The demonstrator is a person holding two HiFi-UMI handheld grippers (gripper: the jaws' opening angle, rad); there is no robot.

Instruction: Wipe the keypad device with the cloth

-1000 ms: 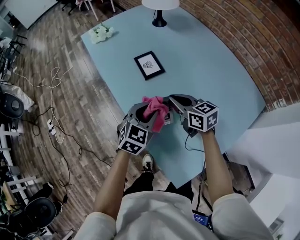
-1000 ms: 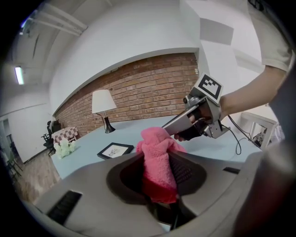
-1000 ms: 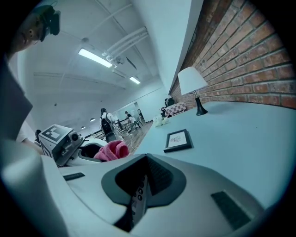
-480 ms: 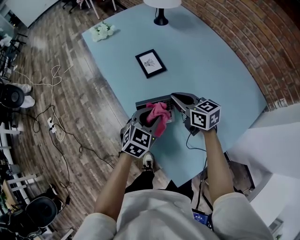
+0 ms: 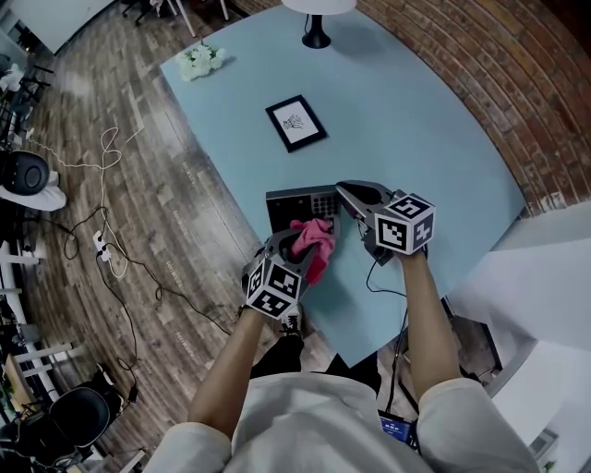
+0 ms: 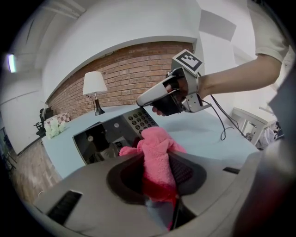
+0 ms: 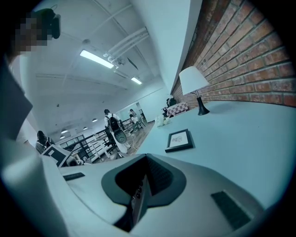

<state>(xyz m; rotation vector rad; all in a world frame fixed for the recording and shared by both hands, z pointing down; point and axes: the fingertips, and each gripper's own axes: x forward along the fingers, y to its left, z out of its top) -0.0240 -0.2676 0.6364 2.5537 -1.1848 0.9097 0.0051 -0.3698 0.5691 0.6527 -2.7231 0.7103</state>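
Pale blue counter (image 5: pixel 416 139) runs along a brick wall (image 5: pixel 480 55), w/ wood floor (image 5: pixel 111 185) on the other side. At the far end stands a lamp (image 5: pixel 317 18), w/ white flowers (image 5: pixel 201 61) near the far corner. A black picture frame (image 5: pixel 295 123) lies flat mid-counter, well apart from both.

Keypad device (image 5: pixel 291 205) lies flat near the counter's near edge: dark body w/ a glossy panel and a block of round keys on its right part.

Right gripper (image 5: pixel 343 192) reaches in from the device's right side. In the right gripper view its fingers (image 7: pixel 194 194) are closed on a thin edge w/ small buttons, i.e. the device seen edge-on; no gap shows beside it.

Left gripper (image 5: pixel 294 248) is at the near side of the device. Its fingers (image 6: pixel 92 185) are clamped on a pink cloth (image 5: pixel 314 242). The cloth bunches up out of the grip, w/ its tip toward the keys. The tip sits at the device's near edge, just beside the keypad. Can't tell if it's actually touching the surface.

The two grippers are near each other, the right one beyond the cloth in the left gripper view. Bare forearms (image 5: pixel 231 360) show behind both markers' cubes.

People stand in the bkgd of the right gripper view, too small to detail.
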